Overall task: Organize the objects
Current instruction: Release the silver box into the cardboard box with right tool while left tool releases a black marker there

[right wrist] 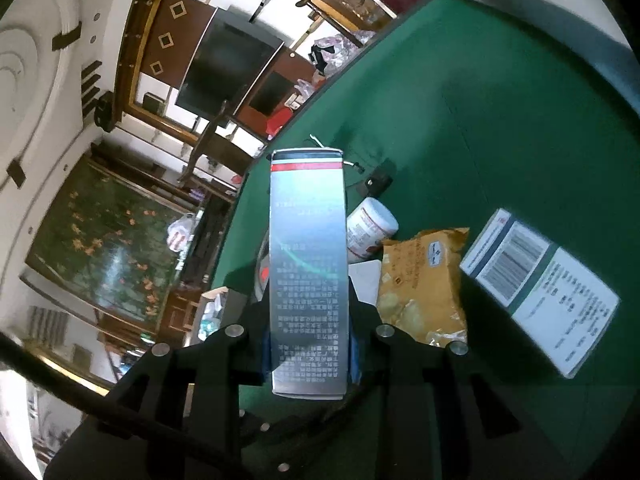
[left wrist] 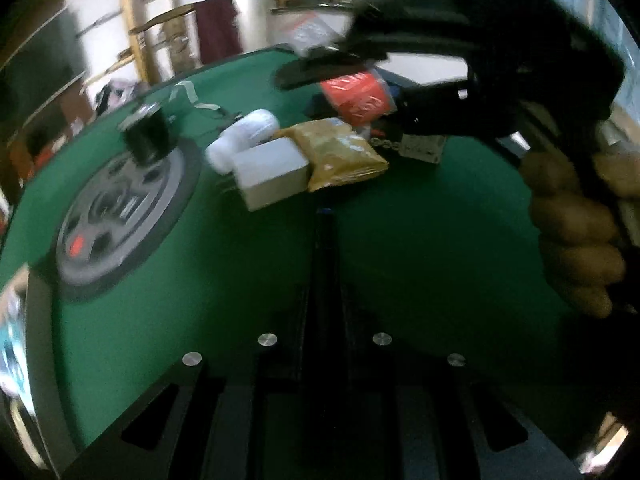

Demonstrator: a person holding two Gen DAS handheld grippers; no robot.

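My right gripper (right wrist: 308, 320) is shut on a tall silver box (right wrist: 307, 248) with a red stripe near its top, holding it above the green table (right wrist: 500, 140). In the left wrist view this gripper (left wrist: 360, 80) hangs at the upper right in a person's hand (left wrist: 572, 240), with the box's red side (left wrist: 358, 96) between its fingers. My left gripper (left wrist: 325, 220) is shut with nothing in it, low over the green table (left wrist: 420, 240). Beyond it lie a white bottle (left wrist: 244, 136), a white box (left wrist: 272, 176) and a yellow packet (left wrist: 336, 156).
A black jar (left wrist: 148, 136) stands by a grey round disc (left wrist: 120, 208) set in the table. A white and teal barcode box (right wrist: 540, 292) lies right of the yellow packet (right wrist: 424, 288) and white bottle (right wrist: 370, 232). A small black item (right wrist: 376, 184) lies farther back.
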